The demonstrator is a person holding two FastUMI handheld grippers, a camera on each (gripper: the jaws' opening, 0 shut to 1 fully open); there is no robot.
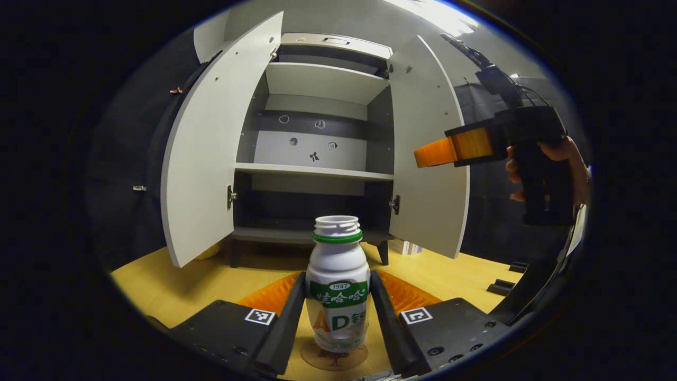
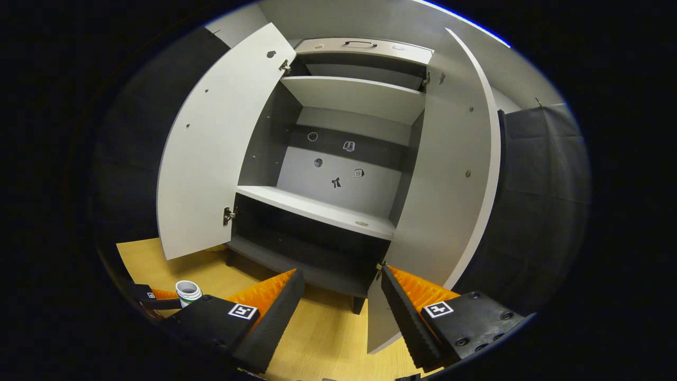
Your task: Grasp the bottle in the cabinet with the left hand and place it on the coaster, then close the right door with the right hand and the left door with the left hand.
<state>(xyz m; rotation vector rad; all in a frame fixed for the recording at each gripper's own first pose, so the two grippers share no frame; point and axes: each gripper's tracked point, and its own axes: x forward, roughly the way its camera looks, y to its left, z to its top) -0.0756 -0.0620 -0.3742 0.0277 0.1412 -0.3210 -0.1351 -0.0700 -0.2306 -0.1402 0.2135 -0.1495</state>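
White plastic bottle (image 1: 338, 288), green-banded label, capless, upright on a round coaster (image 1: 334, 356) on the yellow wooden table (image 1: 158, 288); the left gripper (image 1: 337, 307) stands around it, one finger at each side of the body, whether they press or merely touch cannot be told. Beyond it, a grey cabinet (image 1: 317, 159) with bare shelves, the left door (image 1: 203, 153) and right door (image 1: 431, 159) both swung open. Right gripper (image 2: 338, 309), in the right gripper view: fingers spread wide, nothing between them, pointed at the lower edge of the right door (image 2: 449, 174). In the left gripper view the same tool (image 1: 455, 148) is held by a hand (image 1: 560, 172) in front of the right door, off to its right. Bottle top (image 2: 188, 291) at the lower left of the right gripper view.
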